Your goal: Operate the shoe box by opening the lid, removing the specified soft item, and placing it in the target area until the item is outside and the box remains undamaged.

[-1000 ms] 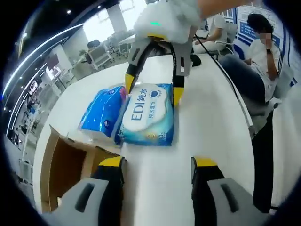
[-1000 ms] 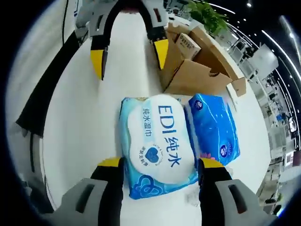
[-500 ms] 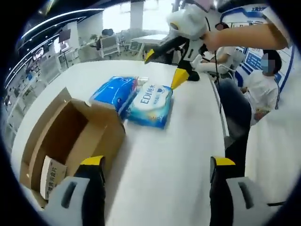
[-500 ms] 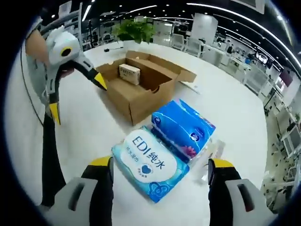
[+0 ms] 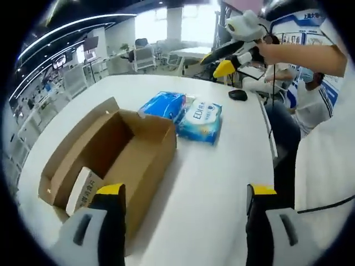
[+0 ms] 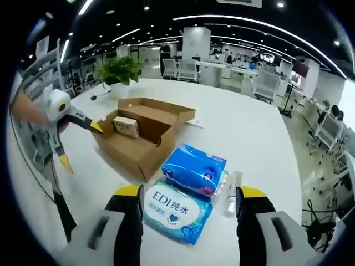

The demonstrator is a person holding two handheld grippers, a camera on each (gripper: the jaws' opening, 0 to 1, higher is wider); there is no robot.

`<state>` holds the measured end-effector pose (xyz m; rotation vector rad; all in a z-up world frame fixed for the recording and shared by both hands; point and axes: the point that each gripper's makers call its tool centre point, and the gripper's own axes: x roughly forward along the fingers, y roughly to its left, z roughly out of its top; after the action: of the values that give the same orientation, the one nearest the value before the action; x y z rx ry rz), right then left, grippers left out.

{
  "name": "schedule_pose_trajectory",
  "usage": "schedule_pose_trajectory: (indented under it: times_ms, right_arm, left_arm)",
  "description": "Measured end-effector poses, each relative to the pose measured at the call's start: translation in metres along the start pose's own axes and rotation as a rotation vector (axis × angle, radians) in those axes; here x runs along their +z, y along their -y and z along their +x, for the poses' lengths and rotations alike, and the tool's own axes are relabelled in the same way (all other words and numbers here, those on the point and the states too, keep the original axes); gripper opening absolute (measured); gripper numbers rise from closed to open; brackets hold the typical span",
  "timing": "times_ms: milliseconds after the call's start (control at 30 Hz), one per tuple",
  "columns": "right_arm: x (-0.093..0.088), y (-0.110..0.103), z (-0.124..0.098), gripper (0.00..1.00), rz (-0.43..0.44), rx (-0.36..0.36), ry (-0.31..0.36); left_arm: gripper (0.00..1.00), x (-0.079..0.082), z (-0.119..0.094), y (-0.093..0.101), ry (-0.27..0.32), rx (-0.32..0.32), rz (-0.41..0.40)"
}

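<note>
Cardboard box (image 5: 111, 149) sits open, wipes pack (image 6: 176, 211) and tissue pack (image 6: 194, 169) beside it on the table (image 5: 216, 177); both grippers, left (image 5: 180, 194) and right (image 6: 188, 195), gape empty, so retreat without clipping the flaps.

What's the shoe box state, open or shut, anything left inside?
Open. The cardboard box has its lid flap folded back, and a small carton sits inside at one end. The wipes pack and blue pack lie outside on the table.

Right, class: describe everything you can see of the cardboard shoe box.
The cardboard shoe box is plain brown corrugated card, lying open on the white table with its lid flap folded back. Inside sits one small carton with print. The blue tissue pack lies close beside one corner. No tongs touch it.
</note>
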<state>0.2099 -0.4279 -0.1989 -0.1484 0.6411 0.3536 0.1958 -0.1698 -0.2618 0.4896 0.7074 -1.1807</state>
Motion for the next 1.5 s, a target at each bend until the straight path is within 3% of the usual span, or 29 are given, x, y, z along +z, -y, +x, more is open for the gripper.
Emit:
schedule_pose_trajectory:
  times_ms: [67,133,167,233,367,500,567,600,700,800,867,900,967,1000,1100,1233,1267,1333,1367,1400,1500]
  right_arm:
    - [0.003,-0.002,-0.004,0.63,-0.002,-0.013,0.010]
    - [0.009,-0.005,-0.008,0.62,0.005,-0.020,0.029]
    - [0.014,-0.007,-0.010,0.62,0.004,-0.029,0.052]
    - [0.017,-0.013,-0.012,0.59,0.003,-0.028,0.051]
    - [0.024,-0.020,-0.012,0.56,0.001,-0.029,0.067]
    - [0.032,-0.021,-0.018,0.55,-0.054,-0.046,0.055]
    - [0.038,-0.022,-0.025,0.50,-0.083,-0.065,0.060]
    - [0.045,-0.018,-0.035,0.48,-0.127,-0.111,0.063]
    - [0.056,-0.018,-0.045,0.53,-0.171,-0.135,0.072]
    - [0.071,-0.013,-0.060,0.46,-0.248,-0.176,0.050]
    - [0.082,-0.017,-0.066,0.45,-0.238,-0.160,0.057]
    - [0.085,-0.028,-0.065,0.47,-0.221,-0.098,0.057]
    - [0.085,-0.035,-0.063,0.56,-0.232,-0.057,0.032]
    - [0.083,-0.050,-0.060,0.58,-0.255,0.001,-0.001]
    - [0.096,-0.058,-0.063,0.50,-0.311,-0.015,0.033]
    - [0.108,-0.065,-0.069,0.44,-0.294,-0.018,0.053]
    - [0.110,-0.067,-0.070,0.40,-0.306,-0.016,0.060]
    - [0.110,-0.071,-0.068,0.18,-0.301,0.019,0.069]
    - [0.104,-0.074,-0.061,0.17,-0.211,0.055,0.053]
    - [0.105,-0.073,-0.059,0.21,-0.221,0.050,0.061]
    - [0.115,-0.078,-0.056,0.24,-0.247,0.050,0.094]
  left_arm:
    - [0.85,-0.007,-0.009,-0.010,-0.004,0.018,0.005]
    - [0.65,-0.021,-0.022,-0.022,-0.070,0.049,-0.002]
    - [0.62,-0.023,-0.026,-0.028,-0.055,0.050,0.013]
    - [0.68,-0.035,-0.035,-0.043,-0.104,0.073,0.039]
    - [0.62,-0.047,-0.050,-0.066,-0.136,0.098,0.094]
    - [0.59,-0.054,-0.058,-0.082,-0.162,0.076,0.110]
    - [0.50,-0.055,-0.059,-0.085,-0.164,0.070,0.114]
    - [0.48,-0.056,-0.057,-0.087,-0.169,0.067,0.124]
    - [0.42,-0.062,-0.049,-0.093,-0.208,0.075,0.216]
    - [0.38,-0.072,-0.041,-0.091,-0.248,0.061,0.286]
    - [0.32,-0.079,-0.038,-0.090,-0.262,0.051,0.290]
    - [0.26,-0.083,-0.039,-0.088,-0.277,0.030,0.293]
    - [0.25,-0.084,-0.037,-0.094,-0.271,0.059,0.335]
    - [0.25,-0.089,-0.036,-0.093,-0.292,0.035,0.332]
    - [0.25,-0.091,-0.033,-0.092,-0.291,0.016,0.333]
    - [0.22,-0.098,-0.027,-0.095,-0.307,-0.003,0.336]
    - [0.20,-0.101,-0.027,-0.102,-0.327,0.031,0.368]
    - [0.15,-0.102,-0.027,-0.107,-0.323,0.061,0.409]
    - [0.15,-0.106,-0.025,-0.107,-0.318,0.045,0.358]
    - [0.14,-0.109,-0.024,-0.106,-0.323,0.039,0.333]
    - [0.09,-0.112,-0.021,-0.104,-0.322,0.017,0.365]
